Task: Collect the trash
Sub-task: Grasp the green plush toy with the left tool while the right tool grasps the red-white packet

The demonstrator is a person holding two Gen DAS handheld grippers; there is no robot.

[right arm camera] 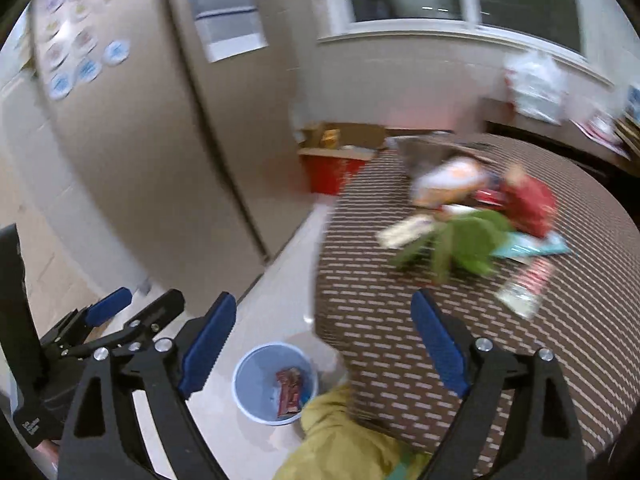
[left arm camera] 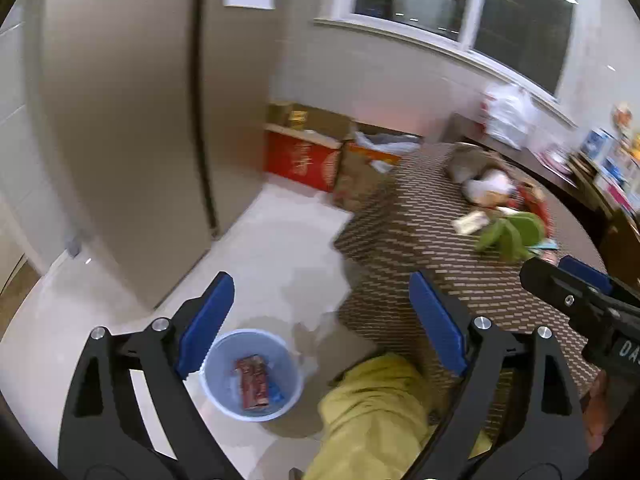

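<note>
A light-blue bin (left arm camera: 216,368) (right arm camera: 250,384) stands on the pale floor beside the table, with a red-brown wrapper (left arm camera: 252,380) (right arm camera: 289,396) lying inside it. My left gripper (left arm camera: 320,280) (right arm camera: 150,296) hangs open and empty above the bin and the table corner. My right gripper (right arm camera: 323,296) (left arm camera: 548,266) is open and empty too, over the table's near edge. Further along the brown woven tablecloth (left arm camera: 400,216) (right arm camera: 380,320) lies a blurred heap of trash: a green wrapper (left arm camera: 512,232) (right arm camera: 464,240), a red bag (right arm camera: 528,200), a white packet (left arm camera: 470,222) and a striped wrapper (right arm camera: 524,288).
A person's leg in yellow-green trousers (left arm camera: 372,412) (right arm camera: 340,440) is next to the bin. Tall beige cabinet doors (left arm camera: 120,120) fill the left. A red box (left arm camera: 304,160) and cardboard boxes sit on the floor by the wall. A dark shelf (left arm camera: 580,184) runs under the window.
</note>
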